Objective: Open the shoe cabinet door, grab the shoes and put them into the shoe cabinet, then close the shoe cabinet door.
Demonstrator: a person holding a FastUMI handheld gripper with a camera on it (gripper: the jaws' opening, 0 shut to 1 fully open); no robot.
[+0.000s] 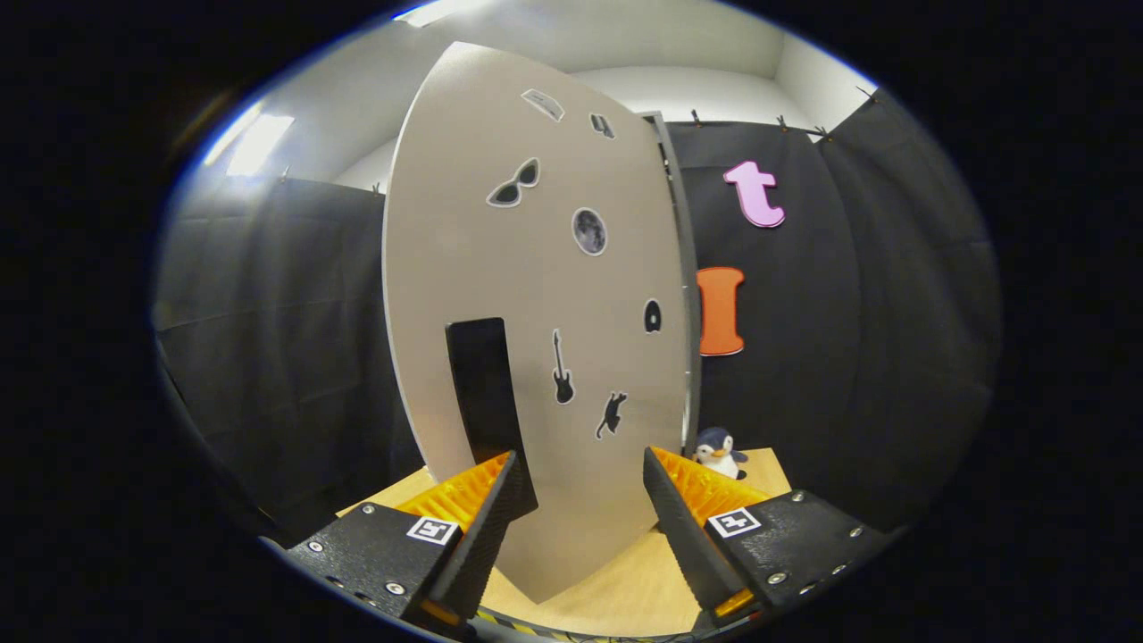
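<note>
- Gripper point(579, 473): fingers spread wide, nothing pinched between them.
- Shoe cabinet door point(536, 295) stands right ahead of the fingers, a big pale grey panel, upright, its lower edge reaching down between the two fingers.
- Door handle point(487, 406): a dark vertical bar on the lower left part of the panel. Its lower end sits just behind the left finger point(482, 513) tip; can't tell if they touch.
- Right finger point(683, 518) is clear of the handle and off to the side of it, in front of the panel's lower right part.
- Door looks swung so that its face is toward the camera; a thin grey cabinet edge point(683, 295) shows along its right side.
- Stickers on the panel: sunglasses point(513, 185), a moon disc point(589, 231), a guitar point(562, 368), a black cat point(612, 414), a small dark oval point(653, 316), two small ones near the top.
- Toy penguin point(719, 451) stands on the light wooden floor point(625, 589) just beyond the right finger, beside the door's right edge.
- Black cloth wall point(286, 339) runs behind on both sides, white ceiling with lights above it.
</note>
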